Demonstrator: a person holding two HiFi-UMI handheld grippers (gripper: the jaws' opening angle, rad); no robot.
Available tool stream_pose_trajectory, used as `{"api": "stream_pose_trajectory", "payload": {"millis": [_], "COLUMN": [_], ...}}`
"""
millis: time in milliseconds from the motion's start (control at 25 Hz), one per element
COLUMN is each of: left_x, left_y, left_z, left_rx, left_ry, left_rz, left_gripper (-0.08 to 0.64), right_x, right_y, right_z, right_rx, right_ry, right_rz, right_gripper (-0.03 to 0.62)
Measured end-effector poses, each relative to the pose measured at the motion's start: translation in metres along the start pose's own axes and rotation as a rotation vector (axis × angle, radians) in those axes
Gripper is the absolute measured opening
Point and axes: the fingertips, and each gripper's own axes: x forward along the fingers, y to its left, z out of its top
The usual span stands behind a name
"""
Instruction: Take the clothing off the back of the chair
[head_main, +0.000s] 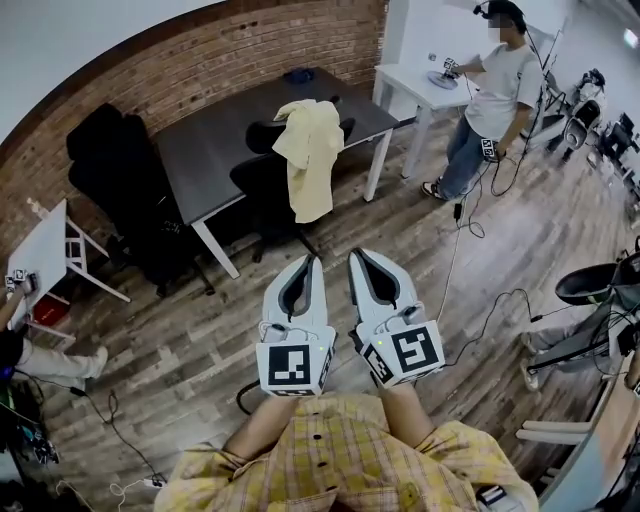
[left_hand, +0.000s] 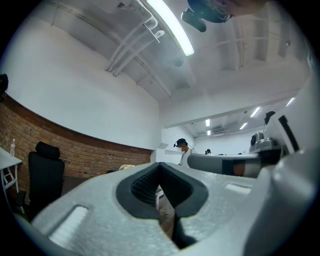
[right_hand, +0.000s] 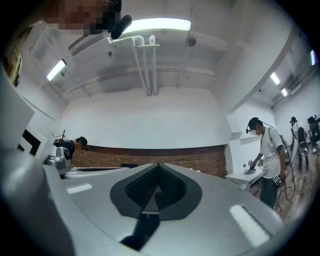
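Observation:
A pale yellow piece of clothing (head_main: 310, 155) hangs over the back of a black chair (head_main: 262, 185) that is pushed up to a dark table (head_main: 215, 140). My left gripper (head_main: 314, 260) and right gripper (head_main: 353, 254) are side by side, pointing at the chair from a good distance short of it. Both are shut with nothing in them. In the left gripper view, a small part of the clothing (left_hand: 126, 167) shows just past the closed jaws of the left gripper (left_hand: 160, 165). The right gripper view shows the closed right gripper (right_hand: 159, 165) against the brick wall.
A tall black office chair (head_main: 120, 170) stands left of the table. A person (head_main: 490, 100) works at a white table (head_main: 425, 85) at the back right. Cables (head_main: 470, 300) trail over the wooden floor. A small white table (head_main: 40, 250) is at the left, and another chair (head_main: 600, 285) at the right.

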Motion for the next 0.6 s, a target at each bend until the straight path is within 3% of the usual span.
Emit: {"api": "stream_pose_trajectory", "payload": {"millis": [600], "left_x": [0.139], "left_y": [0.108], "left_z": [0.002], "left_rx": [-0.016], "left_ry": [0.001], "left_rz": [-0.067], "left_gripper": [0.000], "right_x": [0.163], "right_y": [-0.044], "right_z": [-0.007], "right_rx": [-0.017], "right_ry": [0.006], "right_rz": [-0.082], "right_gripper": [0.002]}}
